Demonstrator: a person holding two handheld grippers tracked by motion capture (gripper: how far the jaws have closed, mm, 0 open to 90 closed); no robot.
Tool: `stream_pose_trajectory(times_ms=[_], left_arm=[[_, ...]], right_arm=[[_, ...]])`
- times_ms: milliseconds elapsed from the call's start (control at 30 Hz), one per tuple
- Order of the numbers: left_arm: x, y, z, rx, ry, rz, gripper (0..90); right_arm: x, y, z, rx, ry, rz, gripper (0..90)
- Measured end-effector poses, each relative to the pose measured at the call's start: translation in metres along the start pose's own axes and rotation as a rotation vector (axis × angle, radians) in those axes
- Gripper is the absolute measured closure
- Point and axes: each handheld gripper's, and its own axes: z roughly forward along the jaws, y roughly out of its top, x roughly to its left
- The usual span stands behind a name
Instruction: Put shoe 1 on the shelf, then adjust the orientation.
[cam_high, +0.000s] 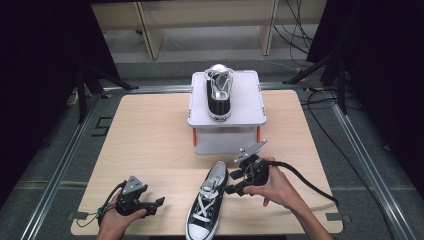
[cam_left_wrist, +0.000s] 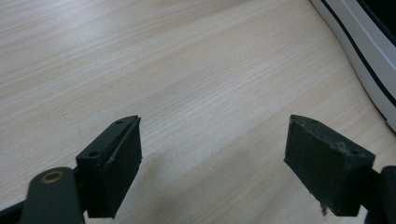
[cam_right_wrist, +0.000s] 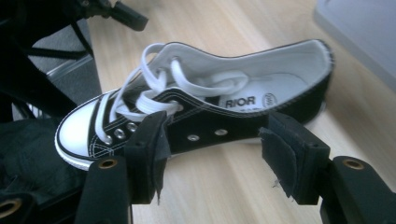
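Left gripper (cam_high: 159, 202) at near left of table (cam_high: 150, 125), held in left hand (cam_high: 116, 220), pointing right toward shoe (cam_high: 207, 200). Jaws spread wide over bare wood in left gripper view, nothing between them; white sole edge of shoe (cam_left_wrist: 369, 60) at upper right of that view, well apart from the pads. Shoe lying near centre of table, upright on its sole, toe at near edge, heel pointing far; black canvas, white toe cap, white laces. Right gripper (cam_high: 231, 181) just right of shoe, beside its heel part, held in right hand (cam_high: 275, 187), cable trailing off right. In right gripper view, right gripper (cam_right_wrist: 210, 154) low over wood alongside shoe (cam_right_wrist: 201, 112); jaws standing well apart, pads clear of the black side wall, nothing gripped. Contact between jaw tips and shoe not confirmed. Far centre: white box (cam_high: 227, 135) with flat lid; second shoe (cam_high: 220, 92) standing on lid, heel toward near side. Corner of box (cam_right_wrist: 359, 32) at upper right of right gripper view, apart from shoe.
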Motion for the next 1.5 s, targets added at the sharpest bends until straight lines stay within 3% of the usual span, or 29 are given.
stream_pose_trajectory(times_ms=[200, 267, 333, 467, 600, 633, 667, 733, 867, 933, 1133, 1167, 1267, 1333, 1367, 1400, 1433, 1500], left_arm=[[0.002, 0.0, 0.001, -0.002, -0.001, 0.023, 18.4], [0.0, -0.001, 0.001, 0.0, 0.001, -0.009, 18.4], [0.002, 0.0, 0.0, -0.003, 0.001, 0.026, 18.4], [0.002, -0.001, 0.0, -0.007, 0.003, 0.026, 18.4], [0.001, -0.001, 0.0, -0.007, 0.005, -0.002, 18.4], [0.001, -0.001, 0.0, 0.001, 0.006, 0.003, 18.4], [0.002, -0.001, 0.0, 0.001, 0.005, 0.027, 18.4], [0.002, -0.001, 0.0, 0.001, 0.005, 0.027, 18.4], [0.001, -0.002, -0.001, 0.002, 0.005, 0.008, 18.4], [0.0, -0.002, -0.001, -0.006, 0.006, 0.002, 18.4], [0.003, -0.001, -0.001, -0.009, 0.004, 0.044, 18.4], [0.002, -0.001, -0.001, -0.008, 0.003, 0.039, 18.4], [0.002, -0.001, -0.002, -0.009, 0.005, 0.039, 18.4], [0.002, -0.001, -0.002, -0.009, 0.004, 0.039, 18.4], [0.002, -0.001, -0.002, -0.009, 0.005, 0.039, 18.4], [0.002, -0.001, -0.002, -0.009, 0.005, 0.039, 18.4], [0.0, -0.002, -0.002, -0.007, 0.006, -0.003, 18.4], [0.0, -0.001, -0.002, -0.009, 0.007, 0.006, 18.4]], right_arm=[[0.005, 0.006, 0.007, 0.021, -0.008, -0.042, 40.0], [0.007, 0.009, 0.01, 0.028, -0.007, -0.062, 40.2], [0.007, 0.01, 0.013, 0.021, 0.007, -0.061, 41.8], [0.004, 0.011, 0.018, 0.032, 0.01, -0.083, 41.2], [0.003, 0.012, 0.019, 0.015, 0.023, -0.095, 42.6], [0.003, 0.013, 0.019, 0.023, 0.002, -0.13, 41.5], [0.002, 0.015, 0.02, 0.021, 0.0, -0.139, 41.5], [0.004, 0.018, 0.022, 0.019, 0.009, -0.161, 41.5], [0.009, 0.024, 0.03, 0.058, 0.011, -0.187, 41.8], [0.01, 0.025, 0.035, 0.08, 0.034, -0.197, 42.0], [0.009, 0.024, 0.039, 0.125, 0.055, -0.211, 41.9], [0.007, 0.022, 0.038, 0.121, 0.049, -0.242, 44.5], [0.007, 0.02, 0.035, 0.131, 0.043, -0.27, 48.8], [0.008, 0.016, 0.029, 0.147, 0.01, -0.291, 62.1], [0.008, 0.013, 0.027, 0.151, 0.005, -0.281, 67.5], [0.008, 0.013, 0.027, 0.151, 0.005, -0.281, 67.5], [0.007, 0.007, 0.021, 0.154, -0.001, -0.256, 77.6], [0.007, 0.003, 0.018, 0.148, 0.001, -0.247, 81.5]])
